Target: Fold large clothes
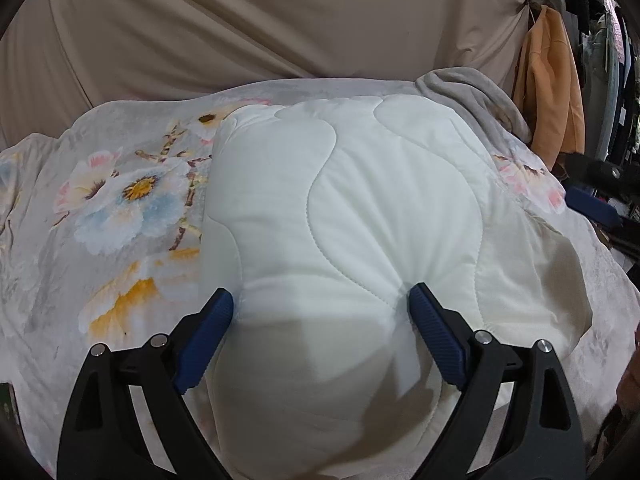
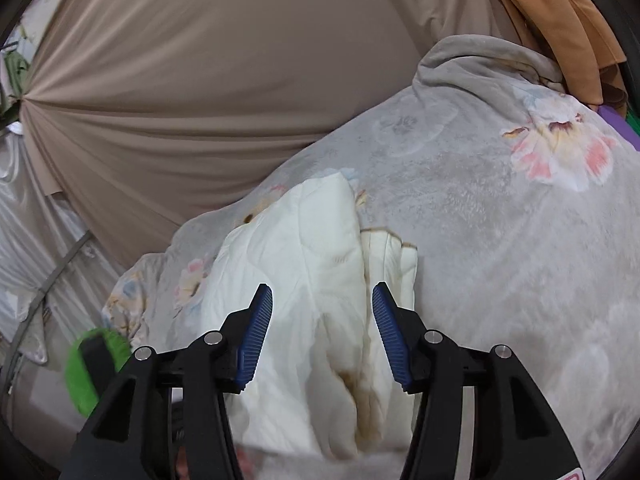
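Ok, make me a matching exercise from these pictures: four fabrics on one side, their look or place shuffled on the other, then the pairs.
Things:
1. quilt
2. blanket
3. curtain
4. orange garment

Descriptions:
A. hangs at the far right
B. plain white, stitched in wavy lines
C. grey with printed flowers
D. beige, stretched across the back

Pairs: 1-B, 2-C, 3-D, 4-A

White quilt [image 1: 340, 216] bulging between wide left gripper [image 1: 320, 304] pads, floral blanket [image 1: 120, 208] beneath
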`<state>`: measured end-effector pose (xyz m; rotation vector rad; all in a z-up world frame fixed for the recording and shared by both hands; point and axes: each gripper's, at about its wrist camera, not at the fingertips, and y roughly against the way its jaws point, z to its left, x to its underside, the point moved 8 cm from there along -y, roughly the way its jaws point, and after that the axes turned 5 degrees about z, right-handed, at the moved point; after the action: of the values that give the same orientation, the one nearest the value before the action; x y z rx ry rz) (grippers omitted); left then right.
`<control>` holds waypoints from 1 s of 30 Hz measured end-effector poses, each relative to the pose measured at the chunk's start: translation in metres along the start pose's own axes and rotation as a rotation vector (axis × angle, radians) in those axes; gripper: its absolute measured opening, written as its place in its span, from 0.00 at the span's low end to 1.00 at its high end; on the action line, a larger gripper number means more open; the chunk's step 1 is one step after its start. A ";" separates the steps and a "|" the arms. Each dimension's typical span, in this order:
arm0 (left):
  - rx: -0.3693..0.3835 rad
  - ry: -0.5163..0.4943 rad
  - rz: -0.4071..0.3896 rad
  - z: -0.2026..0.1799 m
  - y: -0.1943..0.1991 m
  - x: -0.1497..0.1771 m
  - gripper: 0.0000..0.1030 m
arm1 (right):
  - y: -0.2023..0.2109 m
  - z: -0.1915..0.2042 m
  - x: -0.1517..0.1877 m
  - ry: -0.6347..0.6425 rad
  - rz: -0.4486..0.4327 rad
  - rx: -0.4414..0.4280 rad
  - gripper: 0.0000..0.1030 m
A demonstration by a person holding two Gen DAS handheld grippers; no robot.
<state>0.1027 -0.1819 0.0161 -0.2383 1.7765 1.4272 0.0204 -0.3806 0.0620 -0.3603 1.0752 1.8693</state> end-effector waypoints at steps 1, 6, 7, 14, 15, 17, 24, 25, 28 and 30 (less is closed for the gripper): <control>0.001 0.002 0.001 0.000 0.000 0.000 0.85 | -0.004 0.002 -0.007 -0.004 -0.001 -0.006 0.51; 0.000 0.003 0.001 0.001 -0.001 0.000 0.86 | -0.037 0.013 -0.043 -0.007 0.018 0.001 0.51; 0.003 0.005 0.001 0.001 0.000 0.000 0.86 | -0.045 0.015 -0.047 -0.006 0.019 0.011 0.51; 0.073 0.015 -0.007 0.003 0.005 -0.001 0.90 | -0.133 -0.033 -0.014 0.103 0.158 0.256 0.07; 0.085 0.018 -0.013 0.002 0.009 -0.002 0.90 | -0.138 -0.044 -0.008 0.089 0.158 0.277 0.06; 0.071 0.019 -0.022 0.003 0.015 -0.004 0.88 | -0.137 -0.055 -0.007 0.044 0.175 0.264 0.06; 0.070 0.032 0.020 0.009 0.001 0.003 0.90 | -0.031 0.005 -0.004 0.137 0.056 0.139 0.07; 0.072 0.037 0.019 0.009 0.001 0.003 0.90 | -0.020 0.015 0.008 0.178 0.065 0.129 0.08; 0.066 0.038 0.014 0.009 0.000 0.003 0.90 | -0.024 0.018 0.056 0.227 0.186 0.140 0.08; 0.070 0.036 0.016 0.008 0.000 0.004 0.90 | -0.046 -0.001 0.079 0.202 0.263 0.165 0.00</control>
<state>0.1044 -0.1732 0.0133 -0.2144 1.8574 1.3770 0.0155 -0.3276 -0.0124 -0.3291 1.4632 1.9860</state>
